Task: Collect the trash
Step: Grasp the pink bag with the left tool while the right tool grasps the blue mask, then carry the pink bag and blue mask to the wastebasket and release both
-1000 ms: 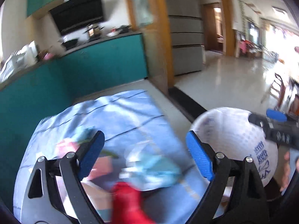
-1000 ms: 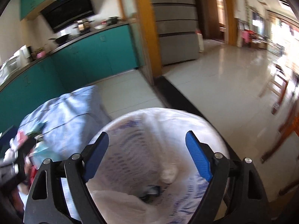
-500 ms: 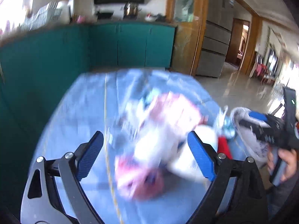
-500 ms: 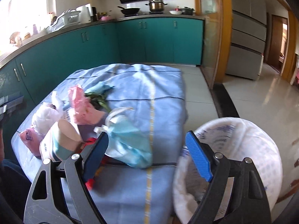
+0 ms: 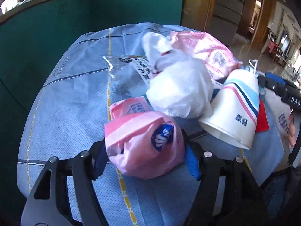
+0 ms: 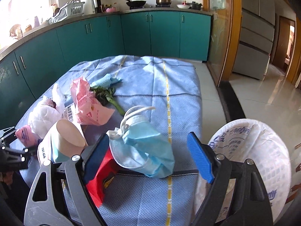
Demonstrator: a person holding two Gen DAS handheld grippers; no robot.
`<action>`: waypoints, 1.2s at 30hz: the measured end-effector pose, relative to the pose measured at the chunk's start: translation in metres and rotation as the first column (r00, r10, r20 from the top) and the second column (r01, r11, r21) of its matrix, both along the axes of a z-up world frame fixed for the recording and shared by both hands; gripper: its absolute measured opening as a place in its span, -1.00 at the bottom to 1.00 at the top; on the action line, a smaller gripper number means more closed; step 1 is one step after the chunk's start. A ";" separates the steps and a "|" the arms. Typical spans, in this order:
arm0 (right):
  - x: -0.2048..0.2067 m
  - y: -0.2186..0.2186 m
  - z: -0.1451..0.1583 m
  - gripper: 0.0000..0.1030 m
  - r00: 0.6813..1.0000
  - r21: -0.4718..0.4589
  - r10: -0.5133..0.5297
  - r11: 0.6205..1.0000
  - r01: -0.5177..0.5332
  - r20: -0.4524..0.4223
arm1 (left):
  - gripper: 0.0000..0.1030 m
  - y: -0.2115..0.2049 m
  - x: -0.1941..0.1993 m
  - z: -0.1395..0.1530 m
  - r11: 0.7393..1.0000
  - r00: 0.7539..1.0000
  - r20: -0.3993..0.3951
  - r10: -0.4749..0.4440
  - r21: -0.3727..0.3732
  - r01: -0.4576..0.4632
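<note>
A blue quilted cloth (image 6: 180,86) with yellow and dark stripes covers the surface. On it lie a crumpled pink bag (image 5: 143,145), a white plastic bag (image 5: 180,90), a tipped paper cup (image 6: 62,143), a pink wrapper (image 6: 86,103), a green vegetable stalk (image 6: 111,98), a blue face mask (image 6: 144,146) and a red packet (image 6: 101,180).

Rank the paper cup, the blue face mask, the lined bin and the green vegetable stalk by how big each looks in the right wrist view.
1. lined bin, largest, though cut off by the frame.
2. blue face mask.
3. paper cup, close to the mask; the order is unsure.
4. green vegetable stalk, smallest, but farthest from the camera.
</note>
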State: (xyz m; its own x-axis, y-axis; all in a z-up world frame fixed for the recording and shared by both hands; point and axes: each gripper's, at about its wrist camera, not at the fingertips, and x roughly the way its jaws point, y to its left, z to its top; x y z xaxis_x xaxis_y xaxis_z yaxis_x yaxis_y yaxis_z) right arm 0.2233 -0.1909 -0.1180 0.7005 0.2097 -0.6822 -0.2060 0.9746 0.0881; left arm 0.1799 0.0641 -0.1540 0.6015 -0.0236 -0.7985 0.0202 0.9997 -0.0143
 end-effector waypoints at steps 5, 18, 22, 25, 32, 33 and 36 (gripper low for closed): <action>0.014 0.003 -0.014 0.61 0.998 0.021 -0.012 1.000 0.013 -0.054 | 0.25 0.005 -0.006 0.011 1.000 0.998 0.057 0.017 -0.008 -0.017; 0.025 0.021 -0.022 -0.14 0.997 0.036 0.014 0.999 -0.012 -0.070 | 0.25 0.017 -0.025 0.030 0.998 0.986 0.152 0.067 -0.029 -0.063; 0.023 0.017 -0.020 -0.13 0.998 0.042 0.009 0.999 -0.006 -0.068 | 0.27 0.018 -0.017 0.019 0.997 0.992 0.102 0.079 -0.028 -0.077; 0.025 0.017 -0.022 0.19 0.997 0.047 0.007 0.999 -0.003 -0.077 | 0.32 0.019 -0.015 0.014 0.995 0.993 0.066 0.095 -0.032 -0.093; 0.027 0.029 -0.021 0.47 0.998 -0.017 0.007 1.000 -0.008 -0.058 | 0.35 0.019 -0.011 0.006 0.995 0.994 0.034 0.102 -0.004 -0.102; 0.027 0.031 -0.021 0.47 0.998 -0.023 0.009 1.000 -0.010 -0.058 | 0.33 0.019 -0.011 0.006 0.995 0.994 0.035 0.102 -0.002 -0.102; 0.027 0.036 -0.022 0.40 0.998 -0.047 0.015 0.999 -0.017 -0.053 | 0.25 0.019 -0.012 0.008 0.995 0.994 0.045 0.105 0.001 -0.105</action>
